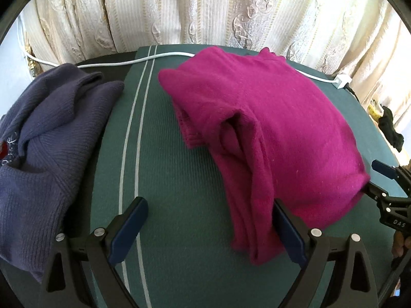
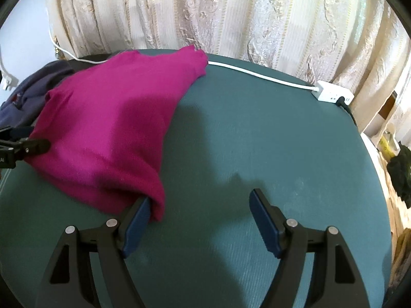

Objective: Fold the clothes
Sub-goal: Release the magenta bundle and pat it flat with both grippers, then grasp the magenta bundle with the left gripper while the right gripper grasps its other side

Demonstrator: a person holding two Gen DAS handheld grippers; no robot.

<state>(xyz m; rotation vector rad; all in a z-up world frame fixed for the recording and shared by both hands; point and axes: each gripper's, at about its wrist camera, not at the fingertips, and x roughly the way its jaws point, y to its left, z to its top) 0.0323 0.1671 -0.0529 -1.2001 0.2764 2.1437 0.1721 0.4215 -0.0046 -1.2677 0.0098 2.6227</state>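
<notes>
A magenta sweater (image 1: 269, 128) lies folded on the green mat (image 1: 179, 179); it also shows in the right wrist view (image 2: 110, 128). My left gripper (image 1: 210, 208) is open, its right finger (image 1: 287, 231) against the sweater's near left edge, which drapes over it. My right gripper (image 2: 200, 200) is open, its left finger (image 2: 138, 218) tucked under the sweater's near right corner. The right gripper shows at the right edge of the left wrist view (image 1: 385, 179). Neither gripper holds the cloth.
A dark blue knit sweater (image 1: 46, 138) lies crumpled at the left of the table. A white cable (image 2: 257, 73) runs along the back edge to a white power strip (image 2: 331, 93). Cream curtains (image 1: 205, 10) hang behind. A dark cloth (image 2: 400, 174) sits off the right edge.
</notes>
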